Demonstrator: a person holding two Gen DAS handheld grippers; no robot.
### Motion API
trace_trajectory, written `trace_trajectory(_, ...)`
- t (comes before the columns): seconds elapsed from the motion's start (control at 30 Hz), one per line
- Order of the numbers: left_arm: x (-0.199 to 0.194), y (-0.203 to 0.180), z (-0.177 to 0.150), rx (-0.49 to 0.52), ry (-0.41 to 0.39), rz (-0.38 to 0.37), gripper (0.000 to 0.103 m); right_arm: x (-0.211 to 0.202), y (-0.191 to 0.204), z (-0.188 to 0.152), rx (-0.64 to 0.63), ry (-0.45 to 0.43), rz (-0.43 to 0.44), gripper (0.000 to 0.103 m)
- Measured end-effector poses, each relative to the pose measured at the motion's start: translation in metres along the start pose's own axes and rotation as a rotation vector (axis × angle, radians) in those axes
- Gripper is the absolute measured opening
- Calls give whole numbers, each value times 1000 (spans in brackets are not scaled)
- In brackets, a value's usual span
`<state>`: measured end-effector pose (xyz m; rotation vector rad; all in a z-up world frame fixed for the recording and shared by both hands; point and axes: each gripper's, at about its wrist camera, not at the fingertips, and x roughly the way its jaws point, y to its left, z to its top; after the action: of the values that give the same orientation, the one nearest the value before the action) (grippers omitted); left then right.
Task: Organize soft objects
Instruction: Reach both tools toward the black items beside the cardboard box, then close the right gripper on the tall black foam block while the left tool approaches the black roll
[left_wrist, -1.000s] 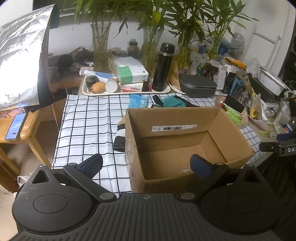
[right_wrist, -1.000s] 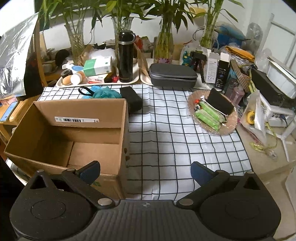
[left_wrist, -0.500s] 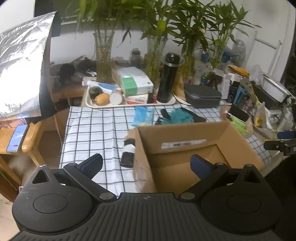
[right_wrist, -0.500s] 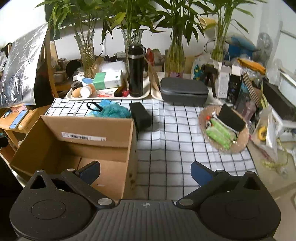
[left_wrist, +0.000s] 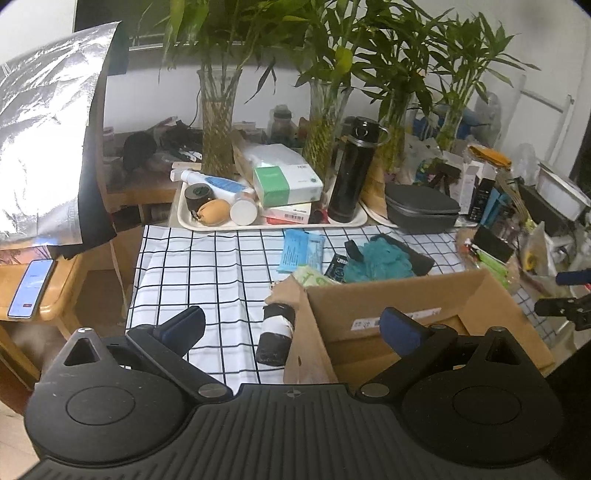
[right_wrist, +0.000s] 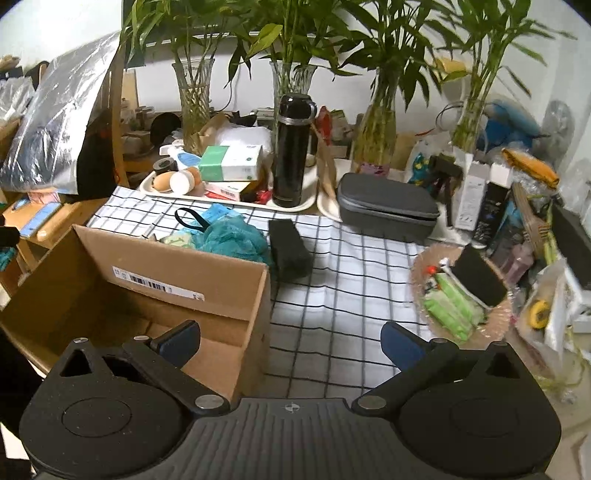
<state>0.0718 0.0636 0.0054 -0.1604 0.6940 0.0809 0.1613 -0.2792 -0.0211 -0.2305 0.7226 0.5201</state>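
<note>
Two hand-held grippers, left gripper (left_wrist: 291, 325) and right gripper (right_wrist: 290, 341), are hovering with fingers spread wide, holding nothing. Behind the cardboard box (right_wrist: 192, 273), a teal mesh sponge (right_wrist: 231, 240) is lying on the checked tablecloth (right_wrist: 343, 273).

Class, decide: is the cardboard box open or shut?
Open. The cardboard box has no closed top; its inner walls and part of its bare floor show.

Both cams sit low behind their own fingers, looking forward and slightly down across the checked tablecloth (right_wrist: 343, 280) toward the plant vases at the back. The left one hangs near the cardboard box's (left_wrist: 406, 295) left corner, the right one near its right side. They share the box, the teal mesh thing (right_wrist: 231, 240) and the black flask (left_wrist: 352, 170) beyond.
</note>
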Motion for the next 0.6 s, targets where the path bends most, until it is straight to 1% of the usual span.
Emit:
trace_trajectory(0.07, 4, 2, 2, 2, -6, -4, 103, 4, -1, 2, 6, 5, 21, 103)
trace_trajectory(0.23, 15, 8, 7, -8, -10, -25, 103, 16, -1, 4, -2, -5, 21, 103)
trace_trajectory(0.43, 24, 18, 16, -21, -45, -54, 103, 30, -12, 14, 48, -27, 58, 103)
trace_trajectory(0.6, 40, 26, 23, -28, -47, -43, 103, 43, -22, 24, 70, -45, 68, 103)
